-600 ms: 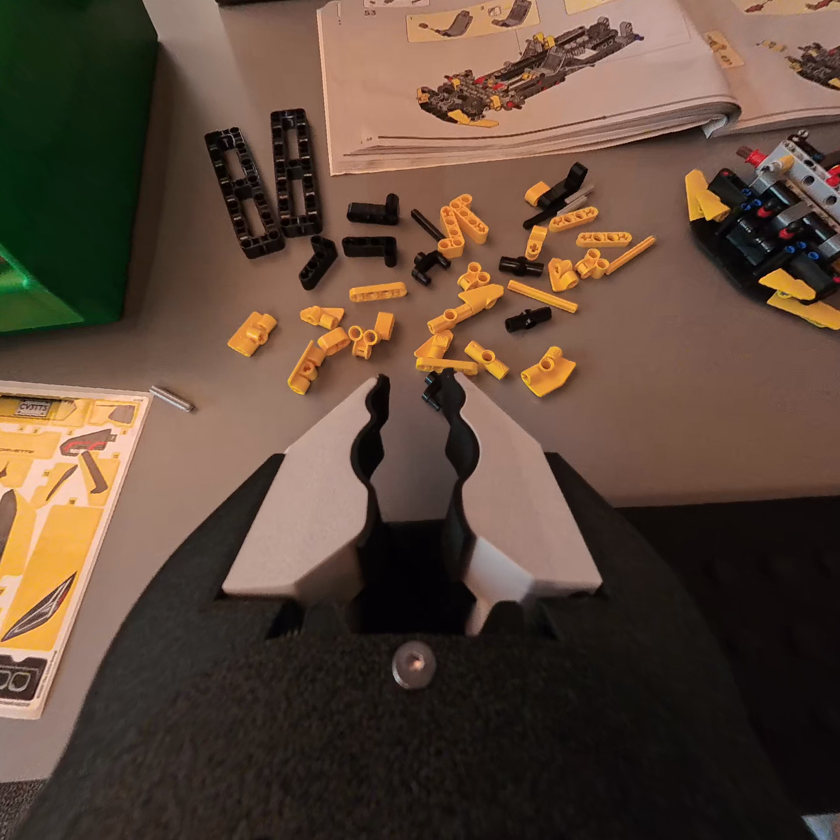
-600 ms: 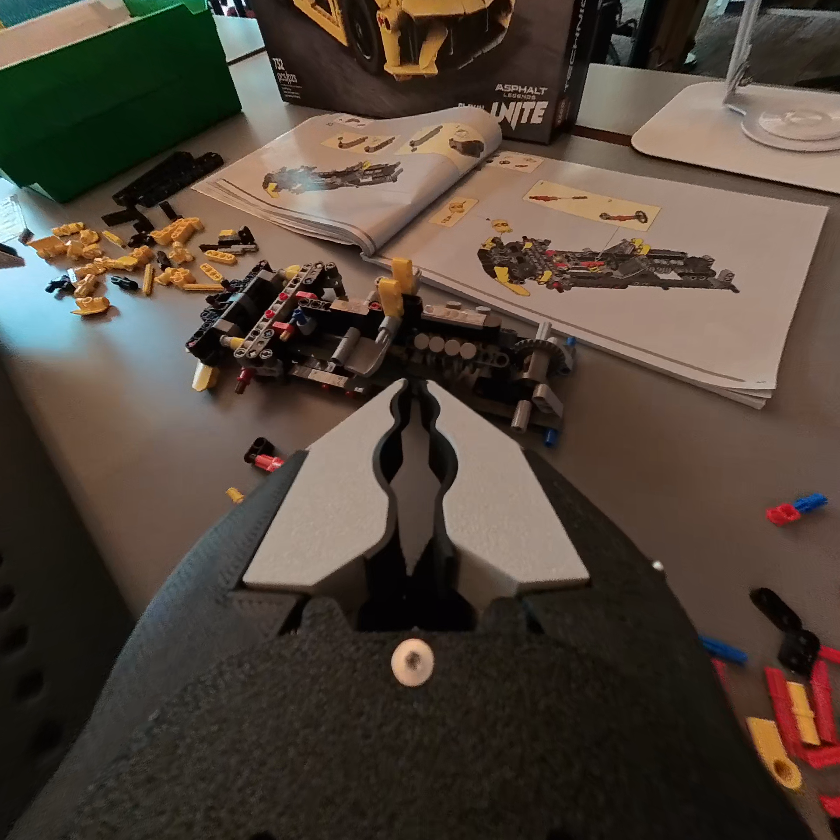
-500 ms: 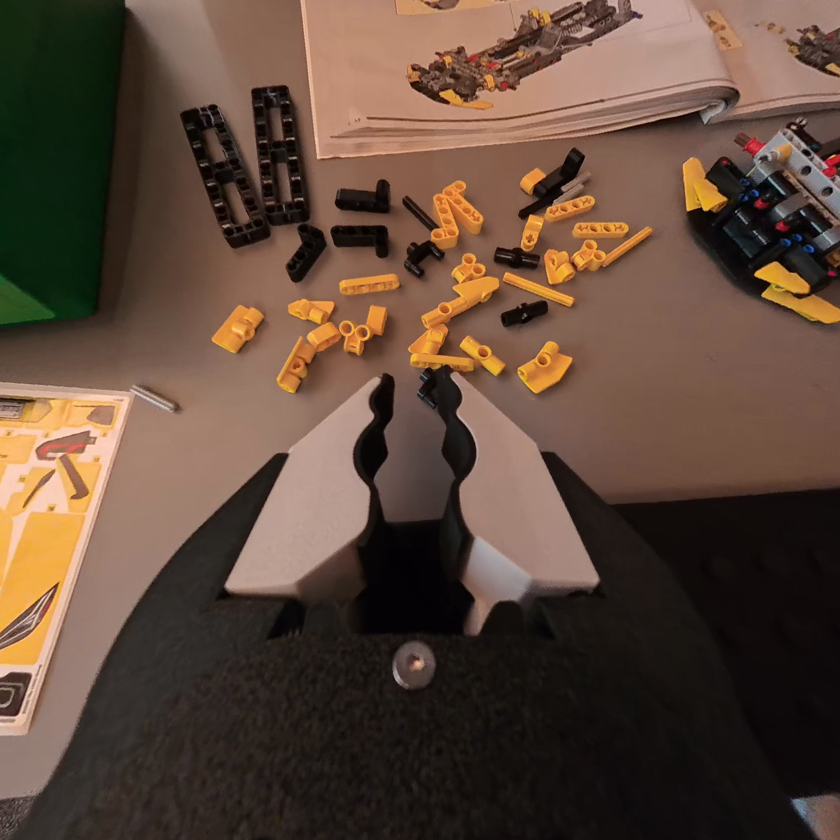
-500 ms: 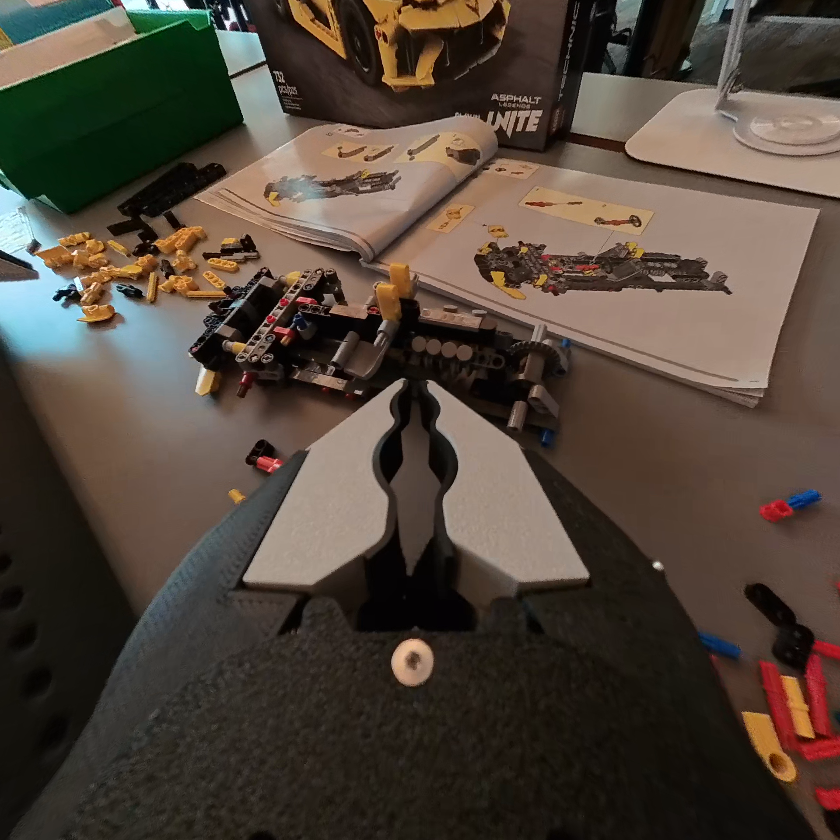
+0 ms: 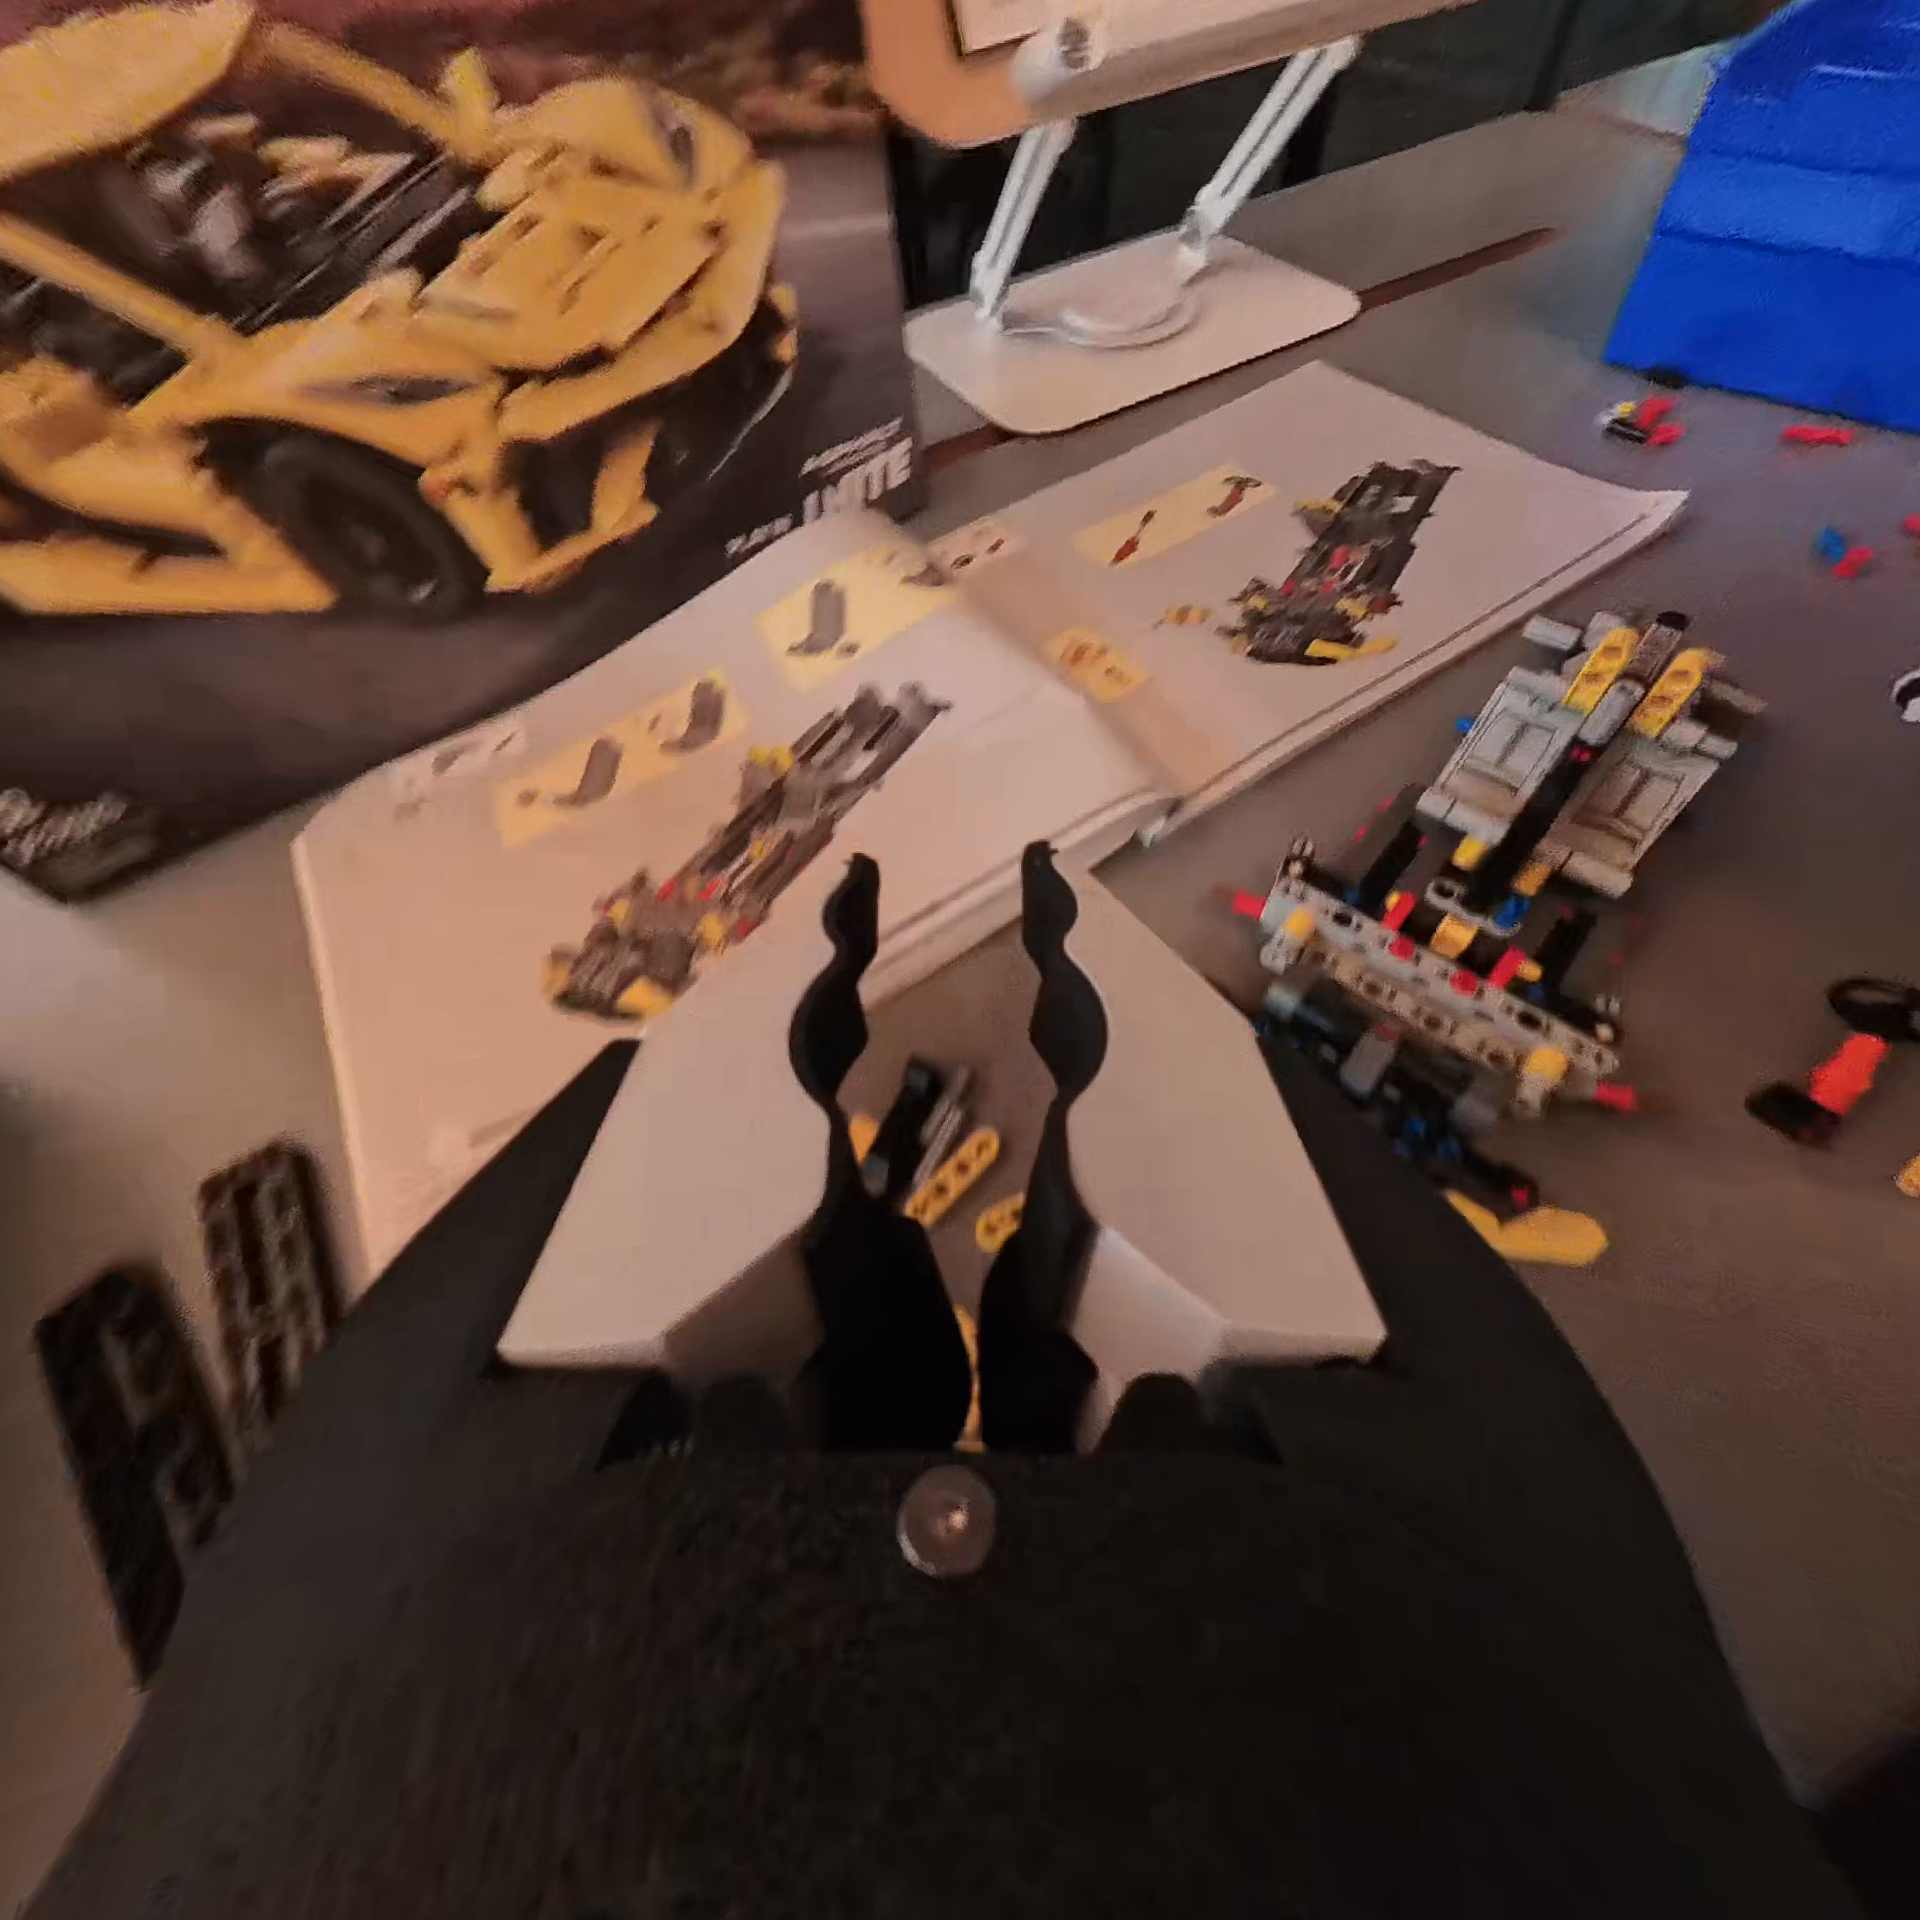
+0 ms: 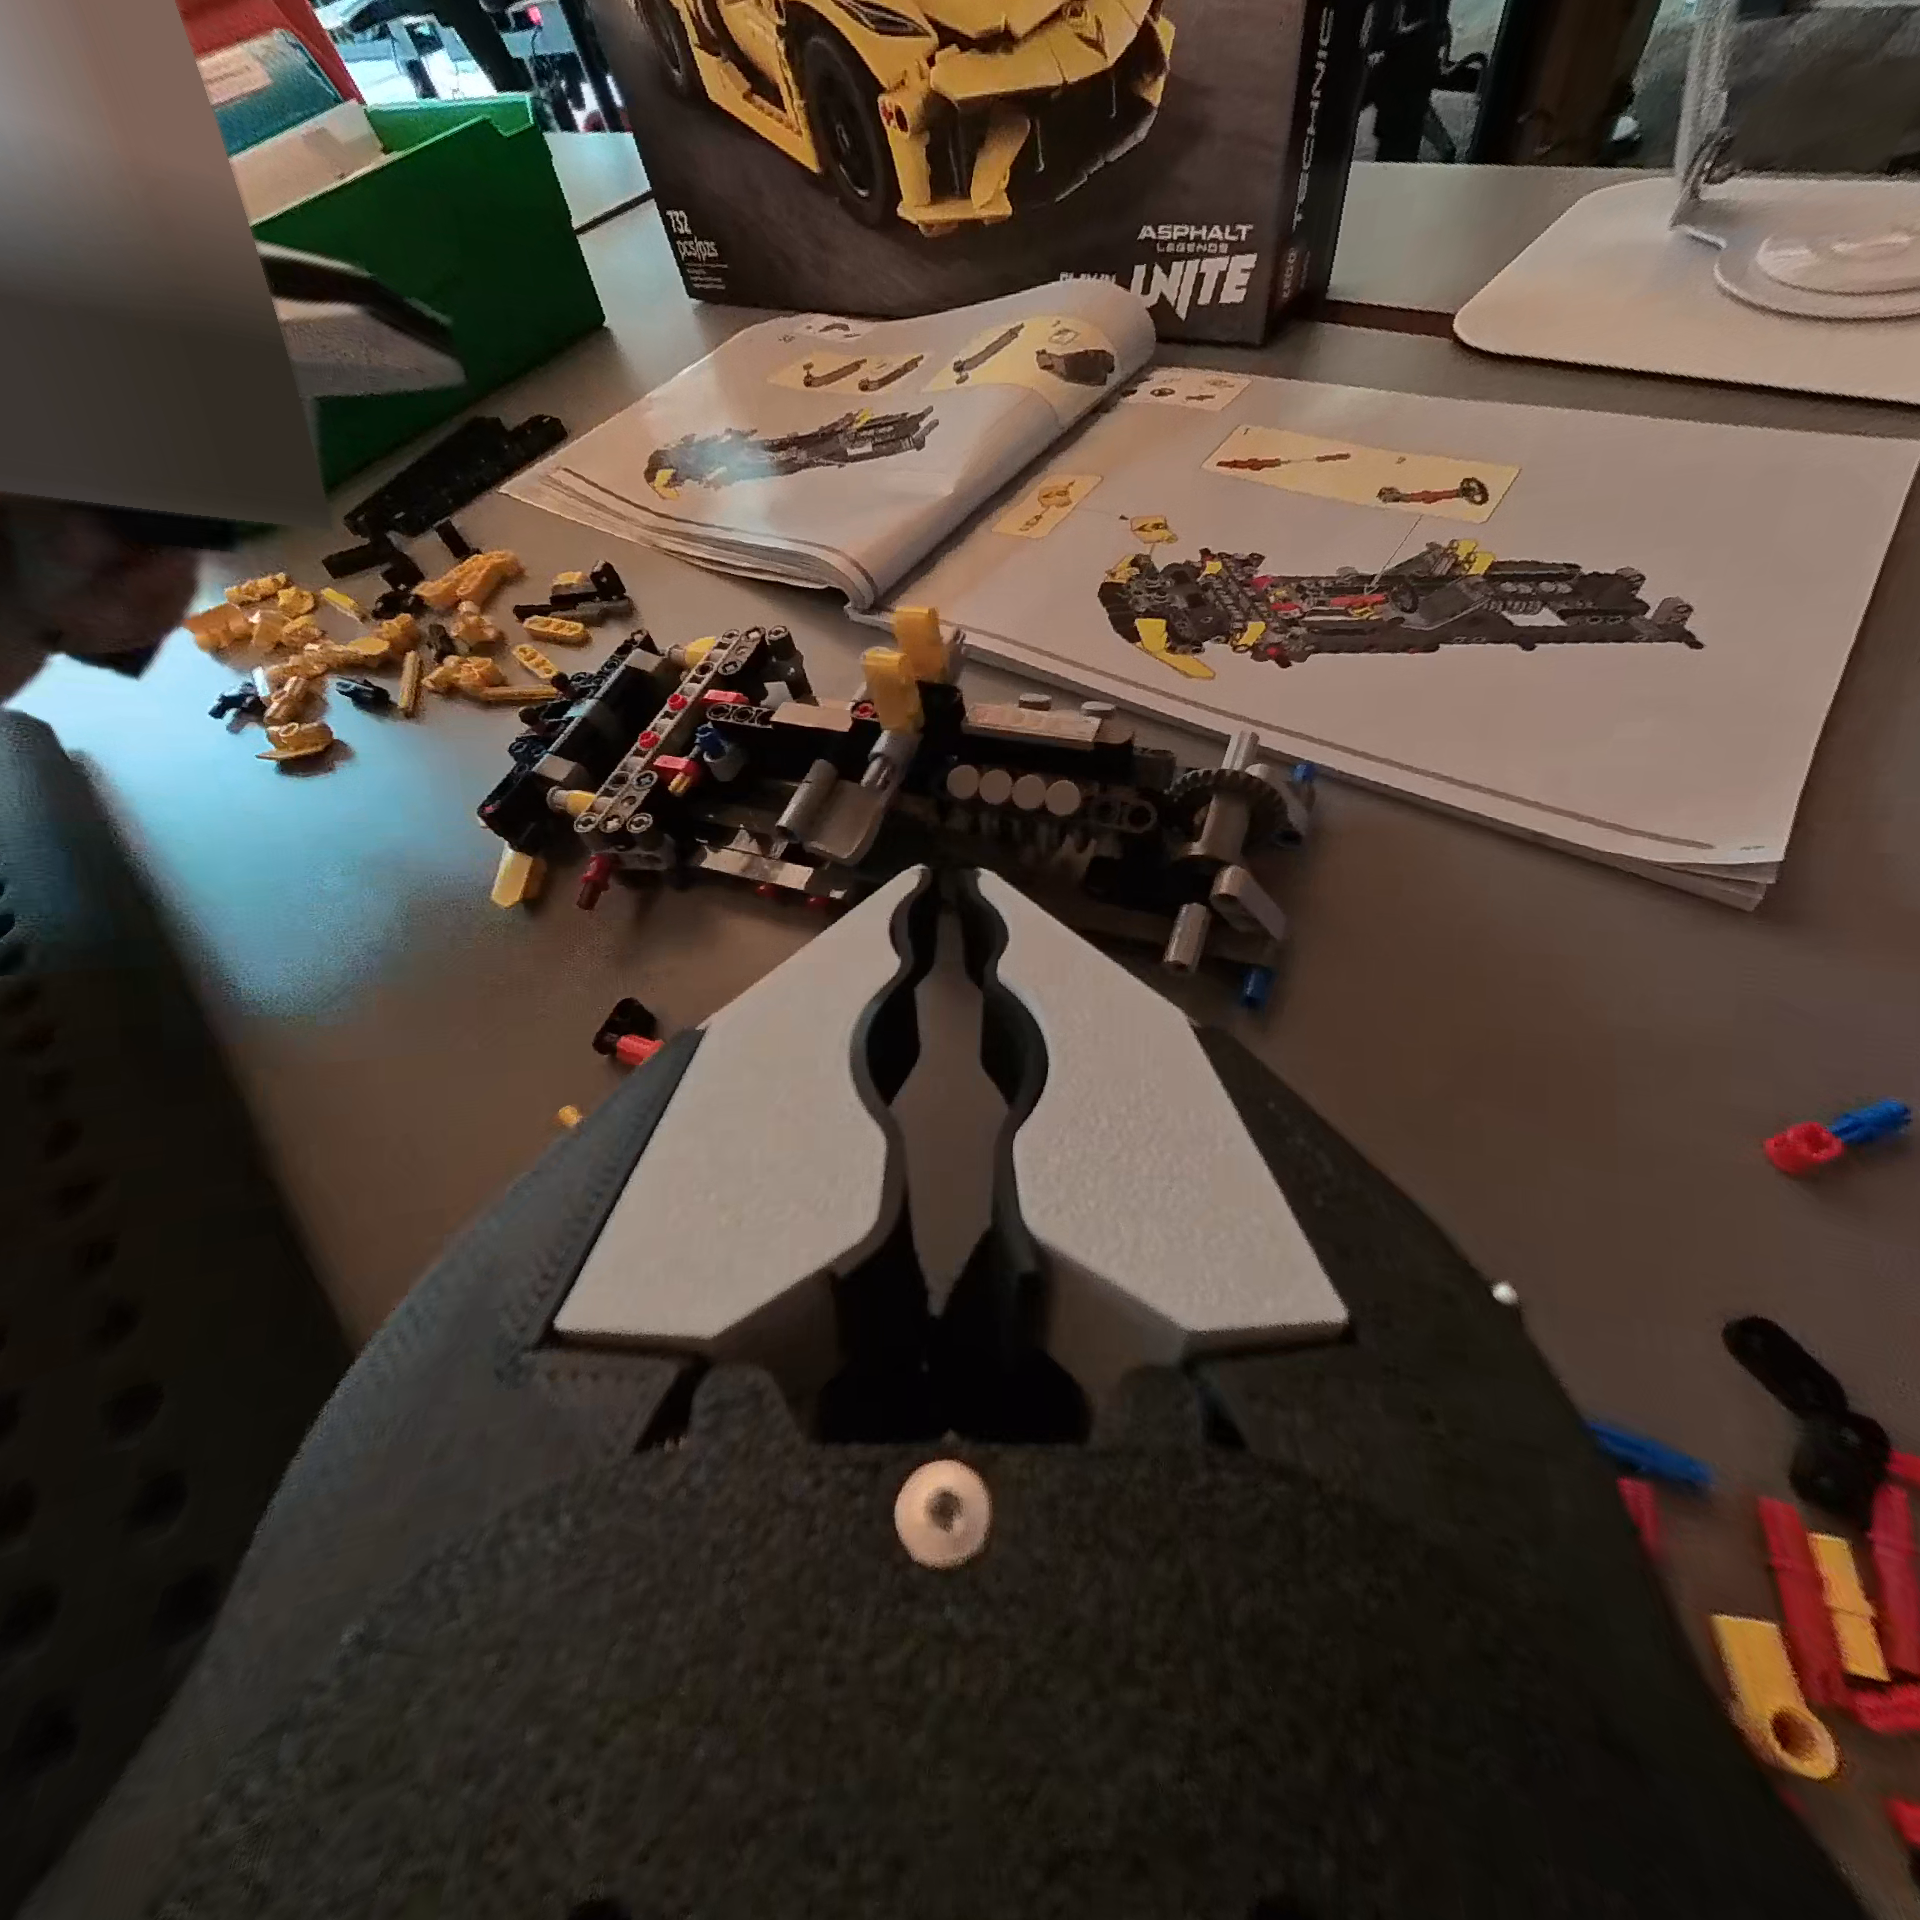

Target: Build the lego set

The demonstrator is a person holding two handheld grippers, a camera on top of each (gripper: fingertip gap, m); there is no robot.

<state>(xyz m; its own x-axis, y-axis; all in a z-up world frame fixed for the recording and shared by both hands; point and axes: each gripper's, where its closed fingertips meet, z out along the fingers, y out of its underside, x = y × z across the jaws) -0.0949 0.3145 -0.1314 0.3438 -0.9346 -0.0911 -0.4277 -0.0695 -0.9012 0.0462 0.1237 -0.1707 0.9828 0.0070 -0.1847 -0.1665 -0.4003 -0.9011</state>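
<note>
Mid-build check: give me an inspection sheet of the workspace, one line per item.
Surface: grey table, well littered.
Job's things: part-built chassis lies before the open instruction booklet; set box stands behind.
Clutter: yellow and black loose parts to the left, red, blue and yellow pieces to the right.
Grippers: left gripper open and empty; right gripper nearly closed, empty.
Cables: nothing seen.
Surroundings: green bin, white stand base, blue bin.

Parted fingers (image 5: 1049, 997) over instruction booklet (image 5: 727, 831)
</note>
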